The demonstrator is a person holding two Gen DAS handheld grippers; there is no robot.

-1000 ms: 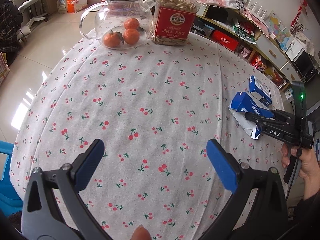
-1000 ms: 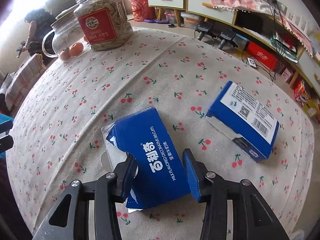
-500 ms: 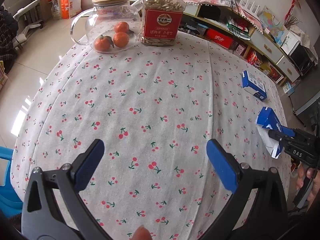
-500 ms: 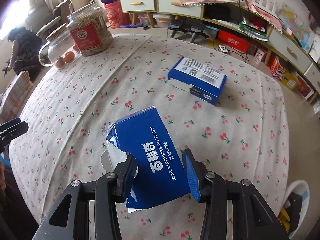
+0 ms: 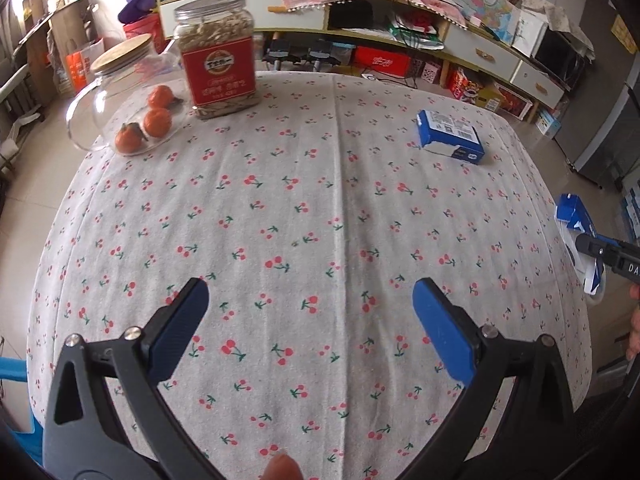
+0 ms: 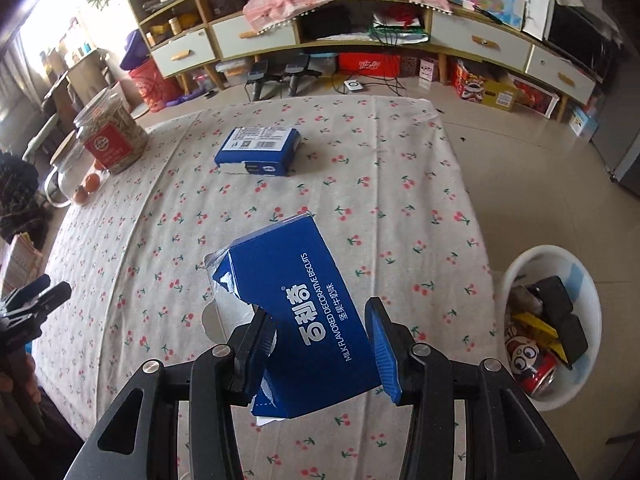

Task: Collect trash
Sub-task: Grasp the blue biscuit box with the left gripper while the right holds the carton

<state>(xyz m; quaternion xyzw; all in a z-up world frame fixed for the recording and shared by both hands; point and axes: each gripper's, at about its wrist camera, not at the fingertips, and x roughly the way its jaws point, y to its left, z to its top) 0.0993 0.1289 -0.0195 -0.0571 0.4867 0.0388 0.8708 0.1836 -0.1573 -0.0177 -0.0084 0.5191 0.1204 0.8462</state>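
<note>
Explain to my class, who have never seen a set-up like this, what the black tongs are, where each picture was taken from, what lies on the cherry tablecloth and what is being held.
There is no robot here: a person holds a pair of black tongs with blue pads in each hand, and a wide-angle camera on each pair looks forward along its fingers.

The left-wrist view shows the left tongs open and empty above the table.

The right-wrist view shows the right tongs shut on a torn blue biscuit box, lifted off the cloth.

On the table stand a glass pot with oranges, a jar with a red label and a second blue box.

A white bin with rubbish in it stands on the floor beside the table, probably where the held box goes.
</note>
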